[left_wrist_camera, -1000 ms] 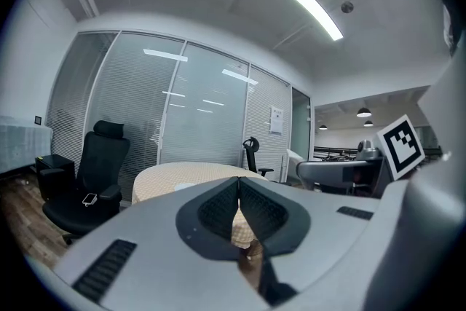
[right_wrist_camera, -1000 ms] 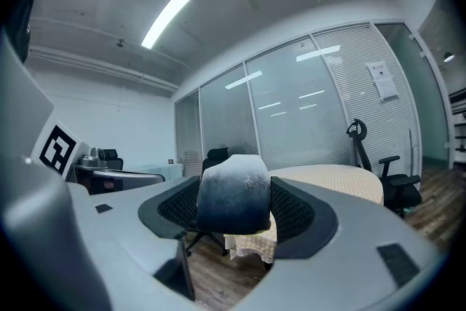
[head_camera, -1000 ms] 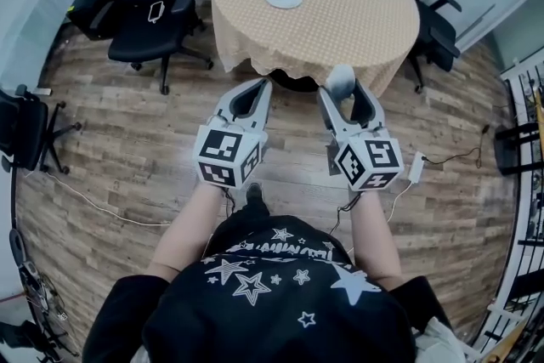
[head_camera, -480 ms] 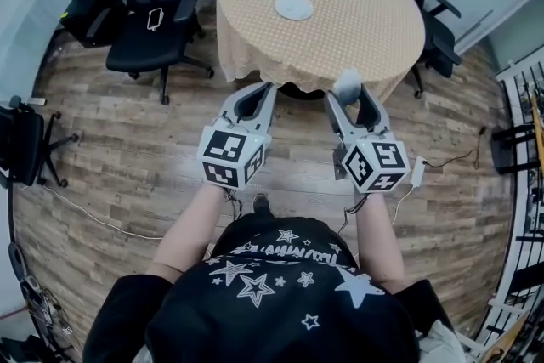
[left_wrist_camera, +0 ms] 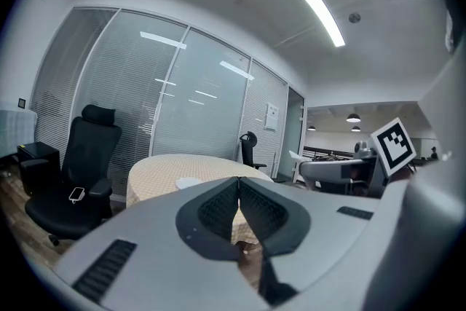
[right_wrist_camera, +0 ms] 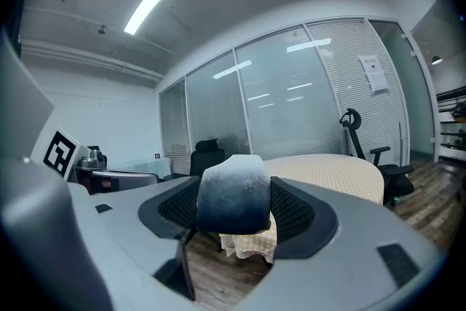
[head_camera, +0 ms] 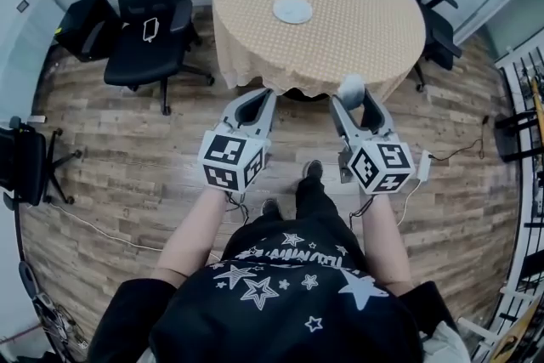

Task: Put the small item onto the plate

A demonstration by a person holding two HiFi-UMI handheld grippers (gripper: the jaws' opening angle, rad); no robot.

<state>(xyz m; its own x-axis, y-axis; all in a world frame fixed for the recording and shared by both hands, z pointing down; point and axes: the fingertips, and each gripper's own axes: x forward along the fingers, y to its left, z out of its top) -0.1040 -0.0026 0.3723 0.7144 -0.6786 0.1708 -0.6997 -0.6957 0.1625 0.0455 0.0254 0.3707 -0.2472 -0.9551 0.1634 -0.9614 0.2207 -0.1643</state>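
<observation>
Transport is judged to be the step in hand. The small item (right_wrist_camera: 233, 199), a rounded lump that is pale on top and dark blue-grey below, is clamped between the jaws of the right gripper (head_camera: 351, 91), which are parted only by the item's own width. In the head view the item is seen at the jaw tips, held over the wooden floor (head_camera: 127, 149). The left gripper (left_wrist_camera: 238, 189) is held beside the right one at a like height. Its jaws are pressed together with nothing between them.

Just beyond both grippers the near edge of the round worktop (head_camera: 365, 21) is met, draped in a yellow checked cloth. The plate (head_camera: 292, 9) lies on its far-left part, well apart from the item. A black office chair (head_camera: 149, 21) is stood to the left.

For the next move, the gap to the worktop would have to be closed and the right gripper reached across the cloth towards the plate. The item would then need to be lowered close over the plate's middle before the jaws are parted. As the item looks rounded, a low release is judged wise, lest it be rolled off.
</observation>
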